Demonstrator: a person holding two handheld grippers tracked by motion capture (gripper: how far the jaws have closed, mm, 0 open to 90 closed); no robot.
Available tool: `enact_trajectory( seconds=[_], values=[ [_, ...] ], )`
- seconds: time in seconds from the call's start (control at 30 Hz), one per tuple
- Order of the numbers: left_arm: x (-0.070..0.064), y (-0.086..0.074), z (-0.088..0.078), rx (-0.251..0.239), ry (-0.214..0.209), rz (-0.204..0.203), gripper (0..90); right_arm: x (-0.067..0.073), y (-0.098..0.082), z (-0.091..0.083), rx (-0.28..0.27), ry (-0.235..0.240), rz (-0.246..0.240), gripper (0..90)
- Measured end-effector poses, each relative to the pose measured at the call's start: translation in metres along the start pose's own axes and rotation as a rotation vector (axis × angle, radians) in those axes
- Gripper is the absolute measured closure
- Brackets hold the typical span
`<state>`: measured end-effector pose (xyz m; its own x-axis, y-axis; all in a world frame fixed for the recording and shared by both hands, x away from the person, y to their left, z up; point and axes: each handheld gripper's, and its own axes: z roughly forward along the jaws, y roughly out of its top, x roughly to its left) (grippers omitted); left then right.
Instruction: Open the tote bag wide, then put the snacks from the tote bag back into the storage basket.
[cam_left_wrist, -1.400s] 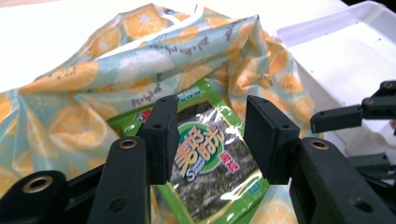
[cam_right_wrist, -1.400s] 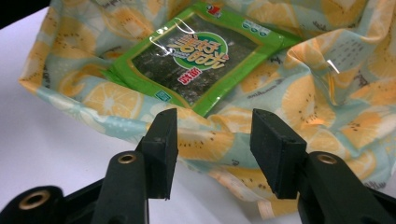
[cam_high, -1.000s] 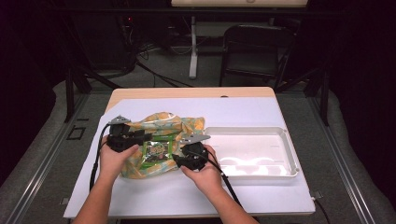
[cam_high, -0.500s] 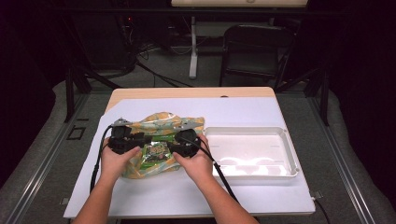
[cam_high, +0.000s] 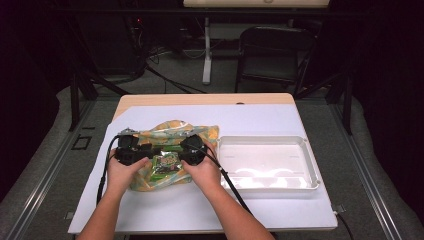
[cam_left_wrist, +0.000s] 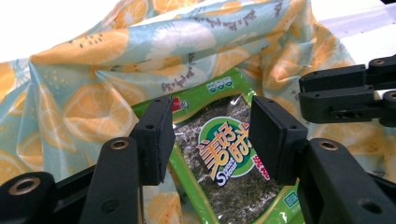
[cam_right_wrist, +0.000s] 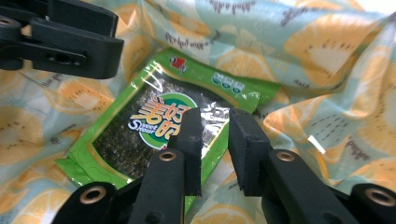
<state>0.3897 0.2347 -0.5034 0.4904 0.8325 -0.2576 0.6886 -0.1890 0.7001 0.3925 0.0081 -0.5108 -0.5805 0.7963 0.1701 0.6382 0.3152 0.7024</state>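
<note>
A green seaweed snack packet (cam_high: 166, 163) (cam_left_wrist: 229, 158) (cam_right_wrist: 140, 135) lies flat on a crumpled cloth with an orange-slice print (cam_high: 165, 131) (cam_left_wrist: 93, 93) (cam_right_wrist: 327, 70). My left gripper (cam_high: 150, 153) (cam_left_wrist: 210, 121) hovers over the packet's top end; its jaws have just been opening and stand wide, touching nothing. My right gripper (cam_high: 176, 156) (cam_right_wrist: 215, 126) faces it from the other side. Its jaws have just been closing and straddle the packet's long edge with a narrow gap, the pads not pressing on it.
A white shallow tray (cam_high: 280, 155) sits to the right of the cloth on the white table cover (cam_high: 260, 120). Both cables trail back toward the table's front edge. A dark chair (cam_high: 272, 50) stands beyond the table.
My right hand has slid left from the cloth's right edge to the packet, close to my left gripper. The right jaws have narrowed. The left hand has stayed put.
</note>
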Motion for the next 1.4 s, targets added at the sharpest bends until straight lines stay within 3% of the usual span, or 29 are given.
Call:
enact_trajectory(
  seconds=[0.3, 0.5, 0.77, 1.4],
  values=[
    [-0.001, -0.003, 0.007, 0.041, 0.012, 0.014, 51.0, 0.0, -0.002, 0.011, 0.061, -0.003, 0.0, 76.3],
    [0.002, -0.004, 0.01, 0.065, 0.029, -0.015, 50.6, 0.0, -0.004, 0.014, 0.072, -0.01, 0.011, 75.9],
    [0.009, -0.009, 0.015, 0.095, 0.02, -0.046, 49.5, -0.003, -0.006, 0.018, 0.08, -0.006, 0.026, 73.3],
    [0.019, -0.015, 0.021, 0.144, -0.012, -0.13, 46.7, -0.005, -0.012, 0.025, 0.102, -0.008, 0.051, 78.6]
  ],
)
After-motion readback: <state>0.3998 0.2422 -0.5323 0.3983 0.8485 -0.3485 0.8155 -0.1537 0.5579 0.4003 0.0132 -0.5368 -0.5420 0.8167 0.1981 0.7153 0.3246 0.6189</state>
